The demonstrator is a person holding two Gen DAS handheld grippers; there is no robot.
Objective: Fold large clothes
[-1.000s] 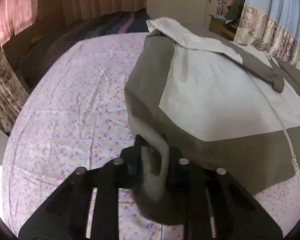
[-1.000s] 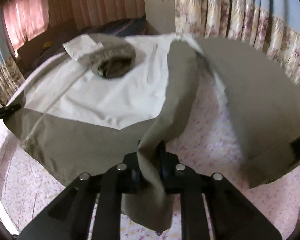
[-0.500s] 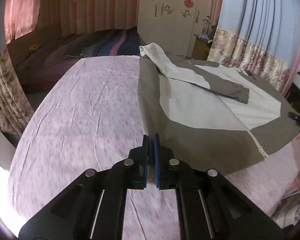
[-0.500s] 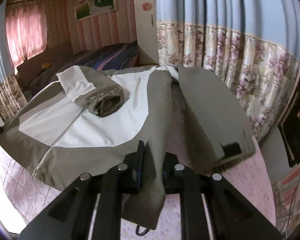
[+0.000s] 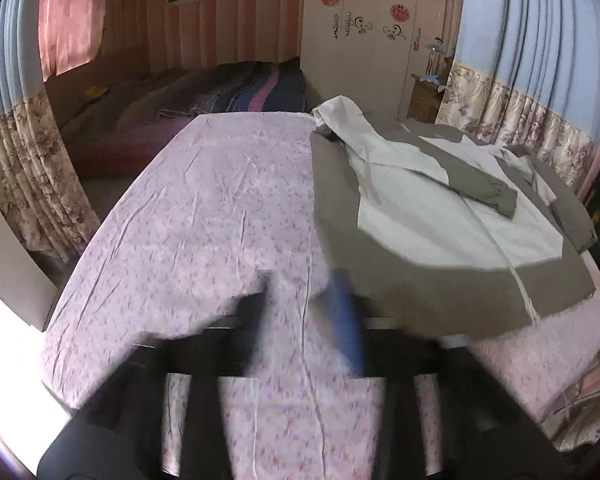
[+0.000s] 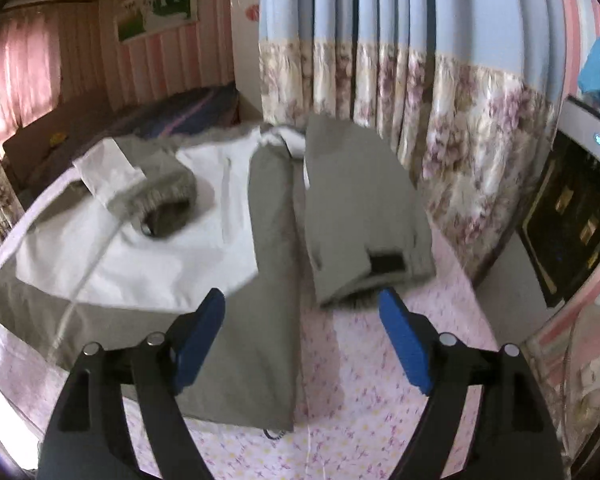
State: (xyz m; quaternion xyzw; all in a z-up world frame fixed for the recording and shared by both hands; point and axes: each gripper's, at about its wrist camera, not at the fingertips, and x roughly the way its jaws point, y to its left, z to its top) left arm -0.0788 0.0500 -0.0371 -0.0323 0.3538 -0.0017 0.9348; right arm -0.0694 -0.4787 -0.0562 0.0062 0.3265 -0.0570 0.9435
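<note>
A large olive-and-white jacket (image 5: 432, 220) lies spread flat on the pink floral bed sheet (image 5: 220, 220), one sleeve (image 5: 476, 188) folded across its white chest. In the right wrist view the jacket (image 6: 148, 256) has a folded sleeve with a grey cuff (image 6: 160, 196) on its chest, and its other sleeve (image 6: 360, 216) lies out to the right. My left gripper (image 5: 304, 304) is blurred by motion, jaws apart and empty, above the sheet beside the hem. My right gripper (image 6: 300, 320) is wide open and empty above the jacket's lower right corner.
A dark bedspread (image 5: 236, 92) lies beyond the sheet. A cream wardrobe (image 5: 372, 36) stands at the back. Blue floral curtains (image 6: 400, 80) hang close to the right of the bed. A dark cabinet (image 6: 572, 220) is at far right. The bed's edge falls off at left (image 5: 64, 292).
Both grippers let go of the jacket's hem corners, opened and pulled back. The jacket now lies flat on the sheet.
</note>
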